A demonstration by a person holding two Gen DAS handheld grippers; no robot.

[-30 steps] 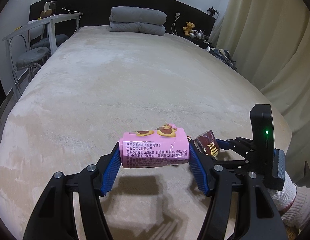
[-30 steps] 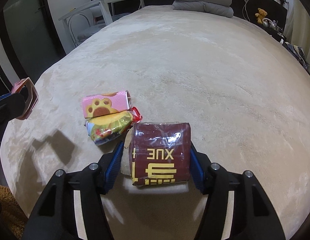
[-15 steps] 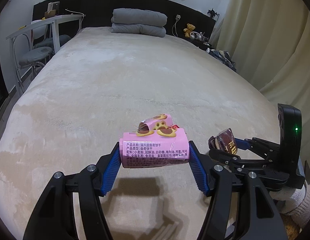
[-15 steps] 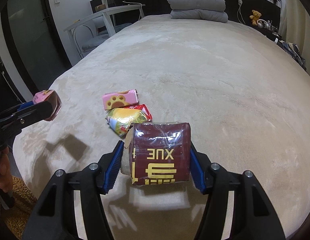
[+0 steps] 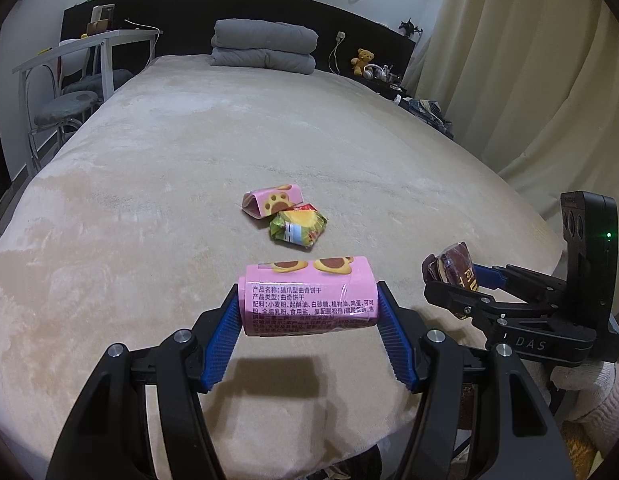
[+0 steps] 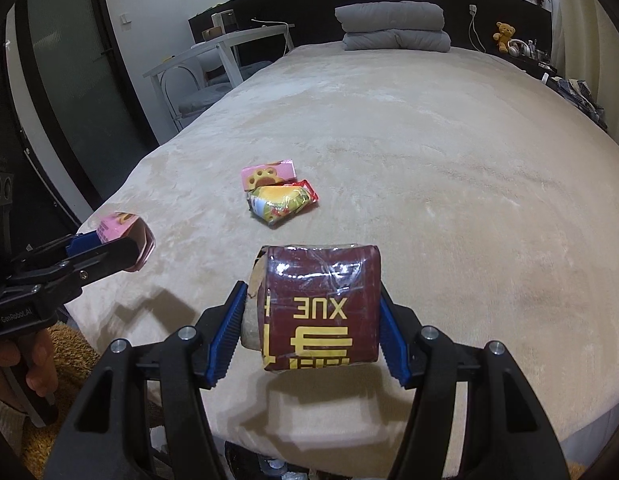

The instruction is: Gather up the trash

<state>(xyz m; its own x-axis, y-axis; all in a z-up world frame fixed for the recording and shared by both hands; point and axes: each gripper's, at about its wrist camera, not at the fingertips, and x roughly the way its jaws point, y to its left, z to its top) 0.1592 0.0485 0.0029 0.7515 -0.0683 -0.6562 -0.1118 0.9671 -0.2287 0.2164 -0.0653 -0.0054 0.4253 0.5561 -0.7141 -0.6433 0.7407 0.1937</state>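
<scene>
Pink paw-print biscuit box (image 5: 309, 296) clamped in our left gripper (image 5: 309, 320) | maroon plastic-wrapped box (image 6: 321, 308) clamped in right gripper (image 6: 309, 328) | both above beige bed (image 5: 149, 200) edge | we keep squeezing, carry level.

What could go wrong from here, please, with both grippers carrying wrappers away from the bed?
1. The dark red packet is glossy and pinched only at its sides, so it might slip from the right gripper.
2. The pink wrapper looks crushable and could squirm loose.
3. Two wrappers on the bed could be forgotten.
</scene>
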